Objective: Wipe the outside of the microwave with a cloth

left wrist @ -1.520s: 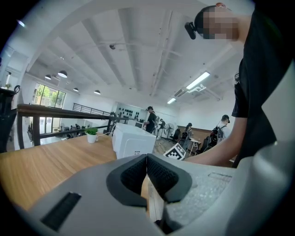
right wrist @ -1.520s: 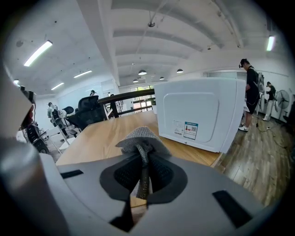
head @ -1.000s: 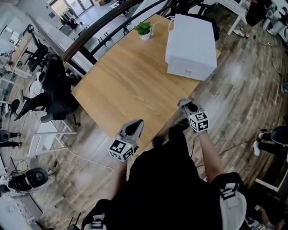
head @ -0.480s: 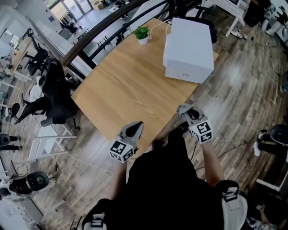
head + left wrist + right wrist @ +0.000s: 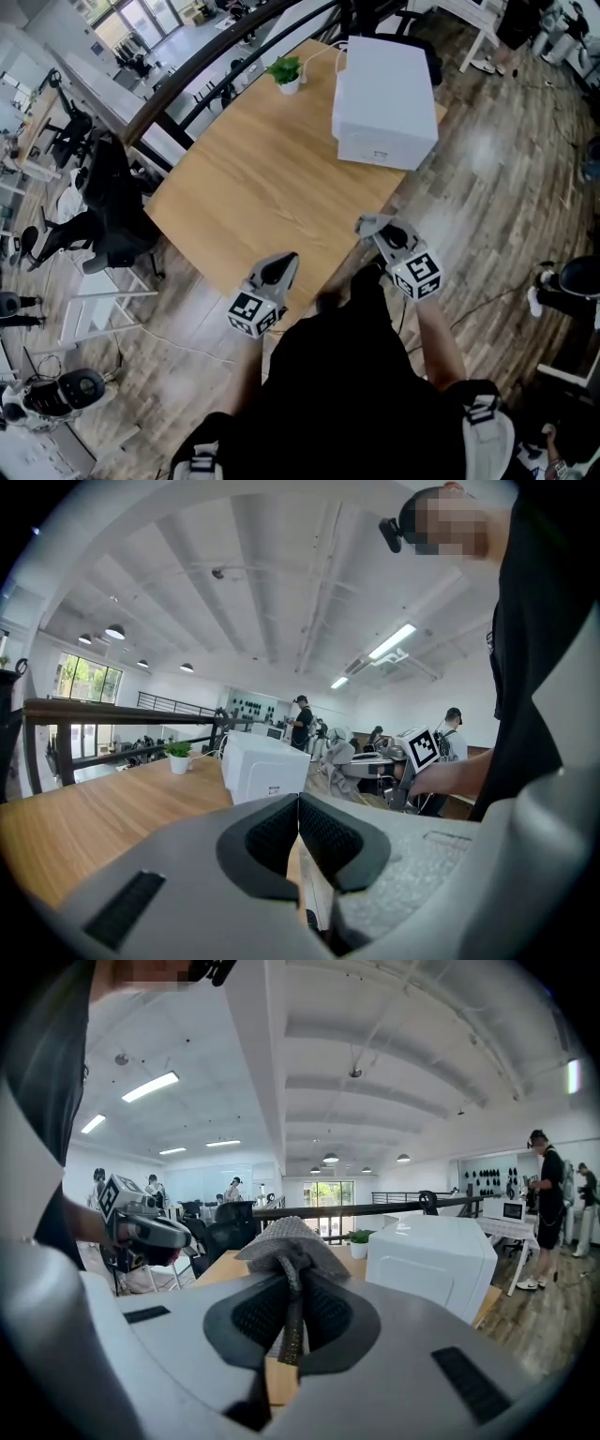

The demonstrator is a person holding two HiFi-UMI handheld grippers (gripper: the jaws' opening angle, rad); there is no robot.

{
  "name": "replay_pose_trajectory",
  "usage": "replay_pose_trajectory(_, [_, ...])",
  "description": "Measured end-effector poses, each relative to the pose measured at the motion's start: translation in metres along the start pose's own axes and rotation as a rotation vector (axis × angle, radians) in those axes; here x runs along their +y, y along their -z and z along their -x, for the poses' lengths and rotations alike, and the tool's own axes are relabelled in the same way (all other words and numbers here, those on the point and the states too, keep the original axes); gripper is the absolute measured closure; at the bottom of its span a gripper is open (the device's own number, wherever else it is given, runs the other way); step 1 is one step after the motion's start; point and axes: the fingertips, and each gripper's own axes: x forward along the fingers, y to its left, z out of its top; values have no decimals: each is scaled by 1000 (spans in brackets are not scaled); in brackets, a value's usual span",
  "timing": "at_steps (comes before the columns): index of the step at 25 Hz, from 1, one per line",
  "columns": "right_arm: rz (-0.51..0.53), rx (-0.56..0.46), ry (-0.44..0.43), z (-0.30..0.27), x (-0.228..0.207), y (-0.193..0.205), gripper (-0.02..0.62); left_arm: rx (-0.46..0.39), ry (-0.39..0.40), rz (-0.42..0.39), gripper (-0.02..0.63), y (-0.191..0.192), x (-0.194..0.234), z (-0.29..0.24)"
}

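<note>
White boxy microwave is sitting at the far corner of the light wooden table in the head view, near a small potted green plant. Both grippers are hovering over the table's near edge, well apart from the microwave. In the left gripper view, the left gripper is holding its jaws pressed together with nothing between them. In the right gripper view, the right gripper is clamping a grey knitted cloth, which is bunching up above the jaws.

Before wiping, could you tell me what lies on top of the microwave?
Nothing lies on the microwave: the head view shows its whole white top bare, with no part covered.
</note>
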Motion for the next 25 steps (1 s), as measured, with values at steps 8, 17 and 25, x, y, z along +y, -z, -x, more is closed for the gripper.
replay_pose_trajectory(8, [29, -9, 20, 4, 3, 2, 578, -11, 27, -22, 603, -5, -3, -3])
replay_pose_trajectory(17, [38, 12, 18, 2, 0, -2, 578, -23, 4, -24, 603, -8, 2, 0])
replay_pose_trajectory(25, [57, 43, 15, 1, 0, -1, 578, -33, -13, -9, 603, -5, 1, 0])
